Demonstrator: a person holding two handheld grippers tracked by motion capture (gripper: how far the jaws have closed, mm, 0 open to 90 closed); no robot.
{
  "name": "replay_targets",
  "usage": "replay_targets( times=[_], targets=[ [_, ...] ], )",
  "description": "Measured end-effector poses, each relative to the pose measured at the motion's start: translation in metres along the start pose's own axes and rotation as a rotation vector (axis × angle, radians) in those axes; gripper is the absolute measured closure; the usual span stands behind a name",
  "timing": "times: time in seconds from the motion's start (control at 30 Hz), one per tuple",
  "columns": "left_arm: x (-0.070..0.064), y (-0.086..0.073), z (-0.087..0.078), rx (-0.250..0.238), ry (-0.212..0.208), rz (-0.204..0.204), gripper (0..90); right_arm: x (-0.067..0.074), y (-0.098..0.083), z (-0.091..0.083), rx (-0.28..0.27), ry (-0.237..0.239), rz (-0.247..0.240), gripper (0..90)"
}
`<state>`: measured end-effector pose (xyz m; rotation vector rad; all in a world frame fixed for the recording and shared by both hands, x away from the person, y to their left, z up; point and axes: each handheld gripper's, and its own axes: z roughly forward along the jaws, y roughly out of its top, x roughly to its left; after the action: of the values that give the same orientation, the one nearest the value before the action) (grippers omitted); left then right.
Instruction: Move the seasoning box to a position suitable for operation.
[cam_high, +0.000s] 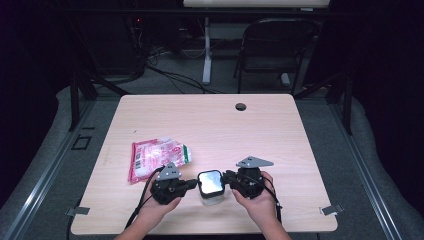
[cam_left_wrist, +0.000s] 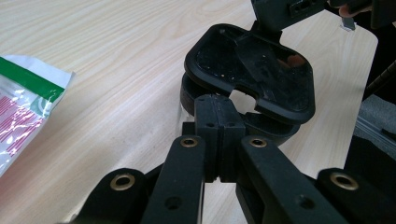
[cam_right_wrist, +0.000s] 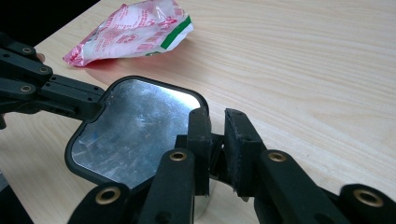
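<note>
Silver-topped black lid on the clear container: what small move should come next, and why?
Probably raise the black-rimmed, silver-topped lid slightly, straight up. The left gripper is shut on one edge, the right gripper meets the opposite edge, and the lid already looks tilted above the clear container.

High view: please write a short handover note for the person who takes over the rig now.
Left gripper: jaws shut, at the left side of the container.
Right gripper: jaws slightly apart at the right edge of the lid; a grip cannot be confirmed.
Things: container stands near the table's front edge; red-and-white bag lies behind it to the left, apart from both grippers.
Done: lid seems raised off the rim.
Left: probably take the lid off.
</note>
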<state>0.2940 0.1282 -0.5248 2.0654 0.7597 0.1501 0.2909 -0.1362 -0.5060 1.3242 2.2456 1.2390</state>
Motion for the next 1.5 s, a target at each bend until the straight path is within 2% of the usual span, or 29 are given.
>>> replay_targets(
  times=[0.43,0.73,0.83,1.0,1.17,1.3,1.5],
  targets=[
    [0.001,0.007,-0.002,-0.018,-0.004,0.005,89.9,0.003,-0.002,-0.007,-0.038,-0.009,-0.001,80.0],
    [0.000,0.013,-0.004,-0.028,-0.009,0.008,89.9,0.006,0.001,-0.013,-0.017,-0.002,-0.027,76.2],
    [-0.001,0.014,-0.003,-0.030,-0.011,0.008,89.9,0.007,0.002,-0.017,-0.016,0.019,-0.020,73.9],
    [-0.004,0.017,-0.003,-0.030,-0.009,0.019,89.9,0.016,-0.007,-0.021,0.004,0.024,-0.082,67.1],
    [-0.004,0.018,-0.002,-0.031,-0.017,0.020,89.9,0.021,-0.012,-0.022,-0.014,0.042,-0.078,62.5],
    [-0.004,0.019,-0.001,-0.026,-0.015,0.023,89.9,0.022,-0.014,-0.023,-0.025,0.084,-0.082,58.5],
    [-0.004,0.019,-0.001,-0.027,-0.023,0.027,89.9,0.023,-0.017,-0.019,-0.017,0.107,-0.083,53.9]
  ],
)
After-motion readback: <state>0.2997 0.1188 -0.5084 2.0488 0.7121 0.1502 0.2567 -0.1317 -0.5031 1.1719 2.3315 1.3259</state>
